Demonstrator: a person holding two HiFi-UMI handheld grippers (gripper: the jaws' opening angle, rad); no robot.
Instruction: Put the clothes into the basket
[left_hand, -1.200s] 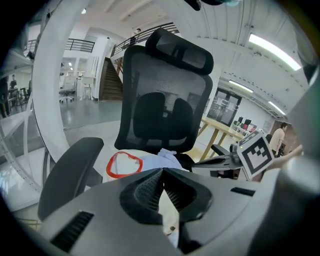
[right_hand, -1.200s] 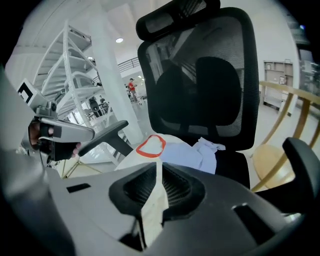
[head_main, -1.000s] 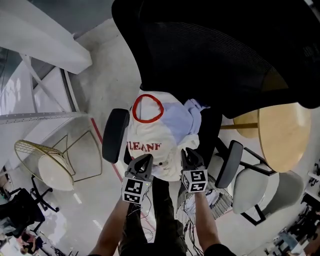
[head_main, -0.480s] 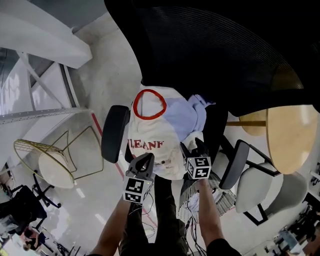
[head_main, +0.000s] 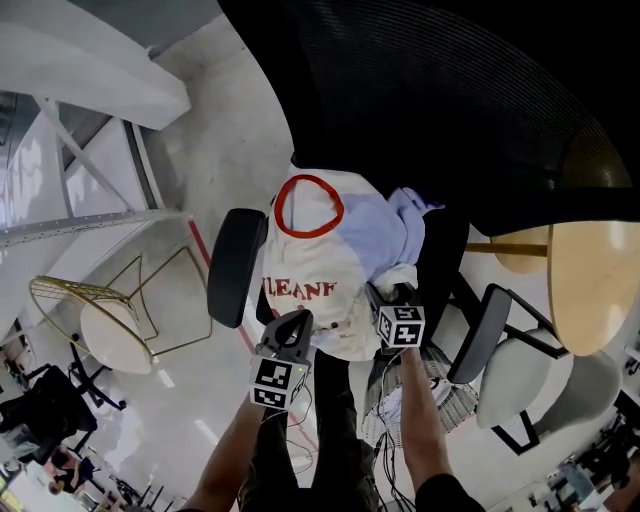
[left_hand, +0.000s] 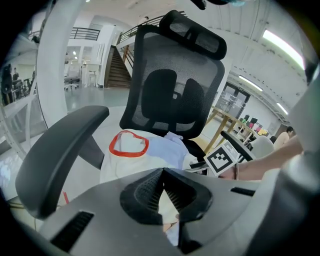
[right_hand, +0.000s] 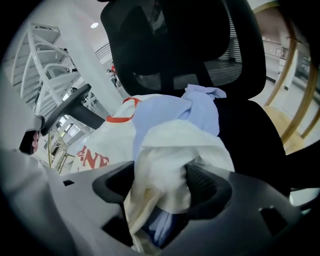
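A white T-shirt (head_main: 310, 262) with a red collar and red print lies over the seat of a black office chair (head_main: 236, 266), beside a light blue garment (head_main: 385, 225). My left gripper (head_main: 297, 322) is at the shirt's front hem. Its pads meet at the tips, pinching white cloth (left_hand: 120, 165). My right gripper (head_main: 390, 293) is down on the pile at the seat's front right. Its jaws have just been opening and stand wide, with a bunch of cream cloth (right_hand: 170, 160) lying loose between the pads and blue fabric (right_hand: 170, 117) behind.
The chair's tall mesh back (head_main: 450, 100) rises behind the clothes, with armrests on both sides. A white mesh basket (head_main: 437, 397) sits on the floor under my right forearm. A gold wire chair (head_main: 100, 320) stands left, a round wooden table (head_main: 595, 285) and a grey chair (head_main: 520, 372) right.
My right gripper has gone from shut to wide open and dropped onto the clothes at the seat's front. The left gripper has stayed at the shirt's hem, still shut.
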